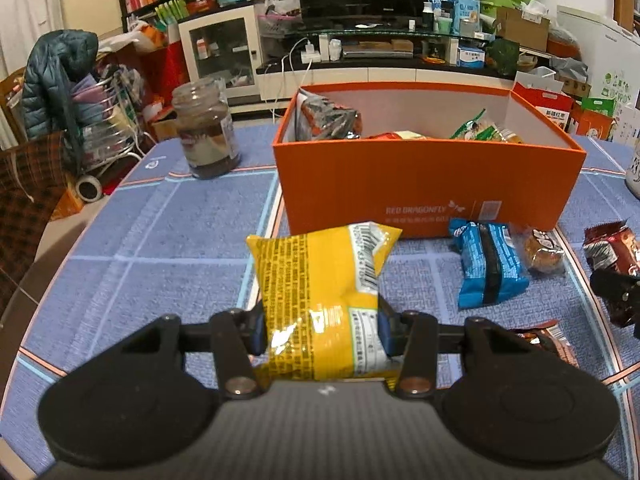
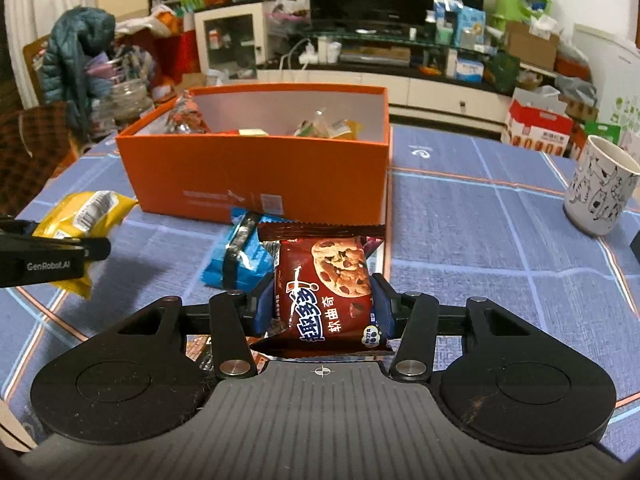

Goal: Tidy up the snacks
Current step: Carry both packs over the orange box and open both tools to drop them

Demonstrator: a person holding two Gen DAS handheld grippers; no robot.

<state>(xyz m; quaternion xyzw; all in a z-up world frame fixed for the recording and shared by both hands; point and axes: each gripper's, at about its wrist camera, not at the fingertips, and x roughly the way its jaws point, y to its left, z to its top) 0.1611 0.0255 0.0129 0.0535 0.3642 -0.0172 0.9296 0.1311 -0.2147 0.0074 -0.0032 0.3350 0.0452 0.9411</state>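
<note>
My left gripper is shut on a yellow snack bag, held up off the blue tablecloth in front of the orange box. In the right wrist view my right gripper is shut on a dark red cookie packet, also lifted, just in front of the orange box. The box holds several snack packets. A blue snack packet and a small round cake in clear wrap lie on the cloth by the box's front. The left gripper with the yellow bag shows at the left edge of the right wrist view.
A glass jar with brown contents stands left of the box. A white patterned mug stands at the right. Another dark red packet lies near the front right. The table edge curves on the left, with chairs and clutter beyond.
</note>
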